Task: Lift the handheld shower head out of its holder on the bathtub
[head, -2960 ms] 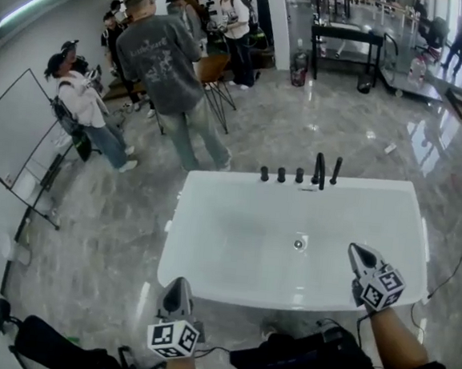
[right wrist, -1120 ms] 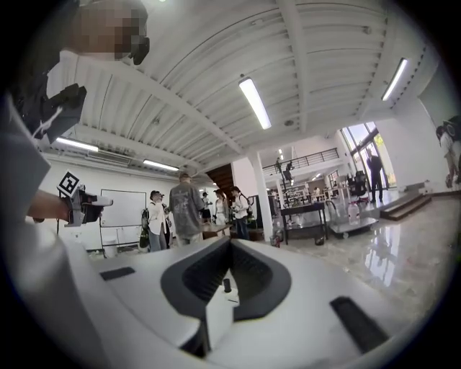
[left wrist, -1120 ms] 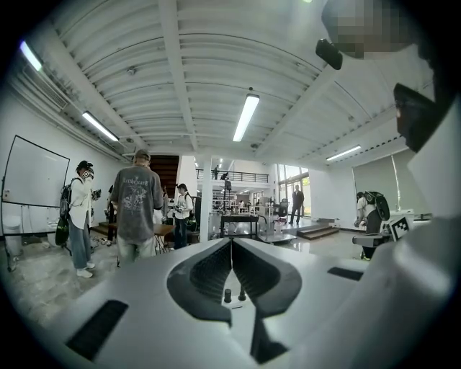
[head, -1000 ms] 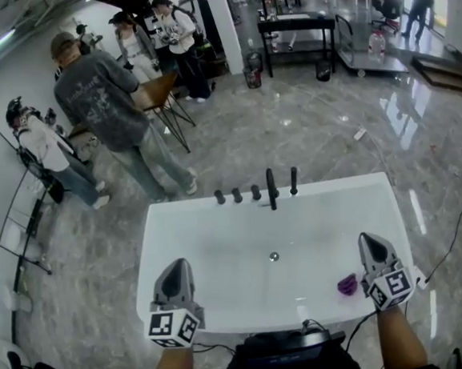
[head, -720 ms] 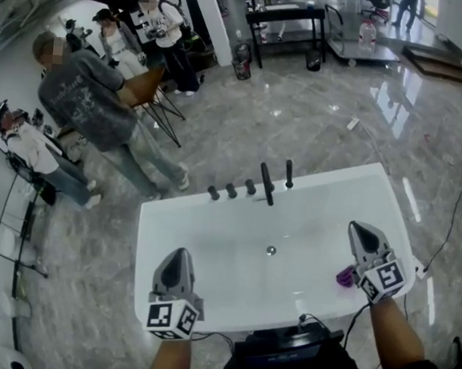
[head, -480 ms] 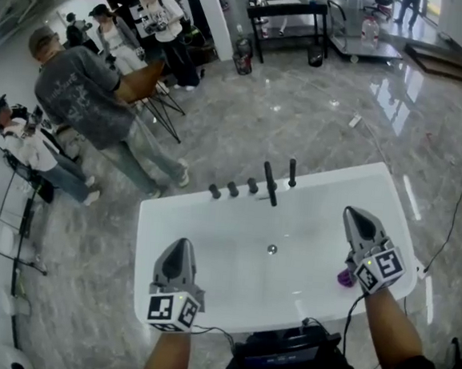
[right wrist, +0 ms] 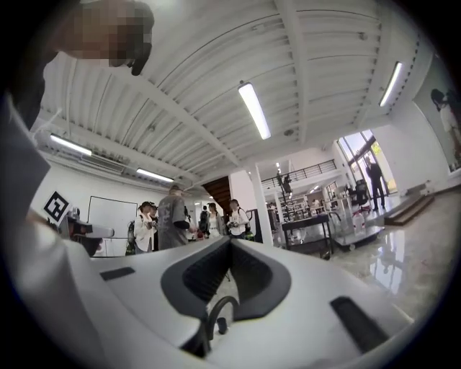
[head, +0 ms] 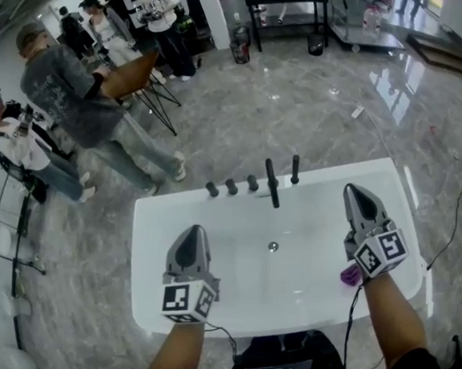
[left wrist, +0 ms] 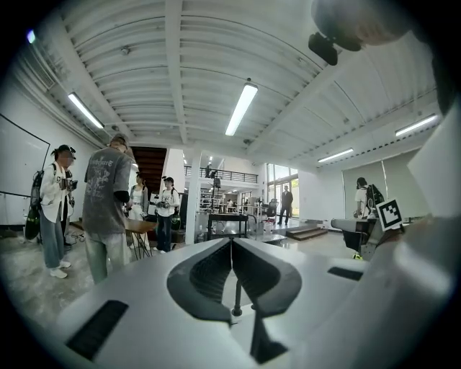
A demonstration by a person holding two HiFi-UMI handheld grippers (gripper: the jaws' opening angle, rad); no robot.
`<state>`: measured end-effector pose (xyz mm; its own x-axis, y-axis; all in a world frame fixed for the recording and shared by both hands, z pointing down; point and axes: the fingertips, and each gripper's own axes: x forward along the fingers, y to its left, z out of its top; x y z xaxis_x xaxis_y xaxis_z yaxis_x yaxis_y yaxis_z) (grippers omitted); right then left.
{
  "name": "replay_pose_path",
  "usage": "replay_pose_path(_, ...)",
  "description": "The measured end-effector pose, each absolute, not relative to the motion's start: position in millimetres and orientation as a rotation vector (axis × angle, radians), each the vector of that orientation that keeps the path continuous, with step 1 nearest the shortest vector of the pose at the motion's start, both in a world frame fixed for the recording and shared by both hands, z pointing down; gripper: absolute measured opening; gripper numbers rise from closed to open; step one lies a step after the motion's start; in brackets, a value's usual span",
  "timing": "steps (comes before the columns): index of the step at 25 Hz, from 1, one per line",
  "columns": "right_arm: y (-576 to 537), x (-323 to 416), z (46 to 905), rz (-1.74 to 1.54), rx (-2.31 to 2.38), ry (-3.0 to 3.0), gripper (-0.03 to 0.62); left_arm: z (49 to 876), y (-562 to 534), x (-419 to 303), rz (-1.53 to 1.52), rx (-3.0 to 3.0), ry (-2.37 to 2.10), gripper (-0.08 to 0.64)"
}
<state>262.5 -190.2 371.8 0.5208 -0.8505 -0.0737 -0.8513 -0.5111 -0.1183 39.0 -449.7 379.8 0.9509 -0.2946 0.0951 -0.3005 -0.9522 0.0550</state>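
**Bathtub station: two closed, empty grippers; shower head seated in its holder**

Item 1. Left gripper [head: 194, 233]: jaws pressed together at the tips, with nothing between them. It was held level over the near half of the white bathtub [head: 140, 260].

Item 2. Right gripper [head: 354, 192]: jaws likewise closed and empty. It was held level over the tub's right end and reached further ahead than the left gripper.

Item 3. Purple object [head: 350, 273]: small, just beneath and behind the right gripper's marker cube. It was partly hidden by the cube, so its kind could not be told.

Item 4. Drain [head: 273, 246]: in the tub floor, between the two grippers and slightly ahead of the left one.

Item 5. Black fittings in a row on the tub's far rim, ahead of both grippers and well apart from them:
- Three knobs [head: 231, 187], ahead of the left gripper.
- Spout [head: 272, 183], to the right of the knobs.
- Handheld shower head [head: 295, 169], last in the row. It stood upright in its holder, ahead and left of the right gripper, untouched.

Item 6. Grey marble floor [head: 318, 107]: beyond the tub.

Item 7. Far left of the grippers: a person in a grey top [head: 62, 97] beside a brown chair [head: 136, 75], with several others standing further back.
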Motion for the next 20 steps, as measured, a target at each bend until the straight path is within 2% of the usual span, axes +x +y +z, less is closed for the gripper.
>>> replay_pose_path(20, -281, 348, 445, -0.076, -2.622, 1.515, 0.005, 448, -479, 140, 0.151, 3.115, -0.428, 0.015)
